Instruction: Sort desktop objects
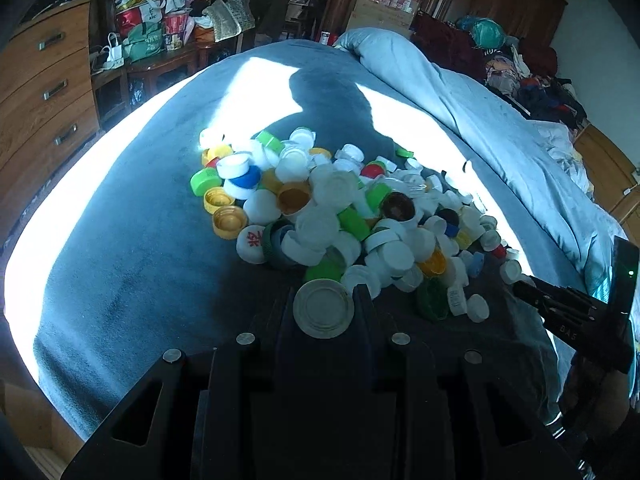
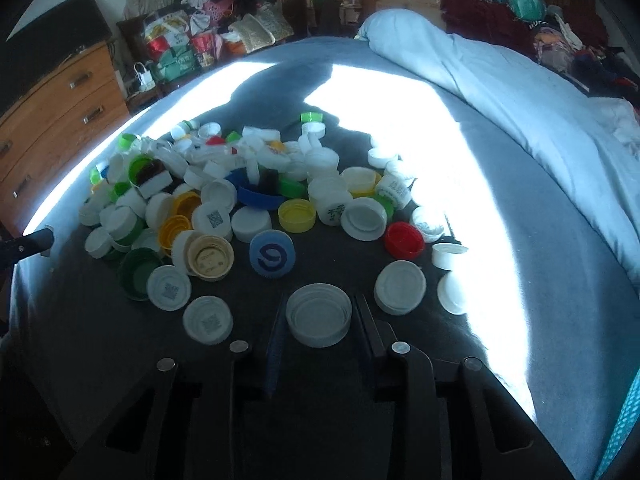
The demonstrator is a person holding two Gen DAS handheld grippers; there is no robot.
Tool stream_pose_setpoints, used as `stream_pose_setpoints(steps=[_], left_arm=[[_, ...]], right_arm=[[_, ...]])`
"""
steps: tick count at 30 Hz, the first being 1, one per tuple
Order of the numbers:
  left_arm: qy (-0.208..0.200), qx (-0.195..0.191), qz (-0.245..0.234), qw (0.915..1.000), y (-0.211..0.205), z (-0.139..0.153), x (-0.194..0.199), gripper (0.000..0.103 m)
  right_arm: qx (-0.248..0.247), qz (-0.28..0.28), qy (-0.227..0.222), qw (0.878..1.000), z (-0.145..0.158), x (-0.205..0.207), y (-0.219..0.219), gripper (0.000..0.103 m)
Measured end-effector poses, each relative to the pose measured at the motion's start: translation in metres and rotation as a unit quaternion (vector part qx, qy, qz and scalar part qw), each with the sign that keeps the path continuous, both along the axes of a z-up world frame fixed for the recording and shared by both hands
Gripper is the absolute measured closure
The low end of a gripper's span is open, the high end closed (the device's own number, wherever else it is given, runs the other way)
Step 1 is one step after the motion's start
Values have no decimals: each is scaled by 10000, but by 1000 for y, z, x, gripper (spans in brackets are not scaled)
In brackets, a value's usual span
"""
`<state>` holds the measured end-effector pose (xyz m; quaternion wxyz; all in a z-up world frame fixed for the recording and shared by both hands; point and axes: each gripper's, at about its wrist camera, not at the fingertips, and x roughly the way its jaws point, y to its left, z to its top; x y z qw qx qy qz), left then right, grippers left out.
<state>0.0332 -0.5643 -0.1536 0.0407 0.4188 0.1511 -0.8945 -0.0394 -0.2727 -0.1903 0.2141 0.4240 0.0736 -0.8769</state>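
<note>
Both grippers hold one bottle cap each. Our left gripper [image 1: 324, 308] clamps a flat, off-white metal-looking lid [image 1: 323, 309] edge to edge between its jaws; the lid faces the camera and hangs clear of the bedspread [image 1: 132, 240], just in front of the near edge of the cap pile [image 1: 332, 208]. Our right gripper [image 2: 319, 316] has its jaws drawn in against a white screw cap [image 2: 319, 315], open side up. From this view we cannot tell whether that cap is lifted or resting on the bedspread. In the left wrist view the right gripper shows as a dark body at the right edge of the frame.

Outward from the right gripper, loose caps lie near the front edge of the bed: a white cap with a printed code [image 2: 208, 320] to the left, a white upturned cap [image 2: 400, 287] to the right, a blue cap with a white logo [image 2: 272, 254] beyond, and a red cap [image 2: 404, 241] further right. Behind them sits the main pile, mixed white, yellow, green and blue.

We judge the sort to be at an early stage. No separated group by colour or size is visible in either view, and the bulk of the caps remains in one heap. A rolled pale duvet [image 2: 500, 80] bounds the right side of the bed; the left side of the bedspread is bare and sunlit.
</note>
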Motion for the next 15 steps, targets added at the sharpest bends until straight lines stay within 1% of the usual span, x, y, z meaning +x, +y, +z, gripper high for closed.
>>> stream_pose_setpoints(steps=[3, 7, 12, 15], left_arm=[[83, -170, -178, 9997, 20, 22, -3, 78], [183, -574, -427, 9973, 57, 50, -8, 78], [238, -966, -727, 9924, 104, 73, -16, 78], [288, -1148, -901, 9889, 135, 84, -20, 78]], right_arm=[[-170, -59, 247, 9995, 32, 25, 14, 69], [-285, -71, 600, 9978, 73, 53, 30, 69], [-326, -224, 1086, 9933, 124, 75, 57, 69], [-339, -388, 1322, 9899, 146, 84, 78, 69]])
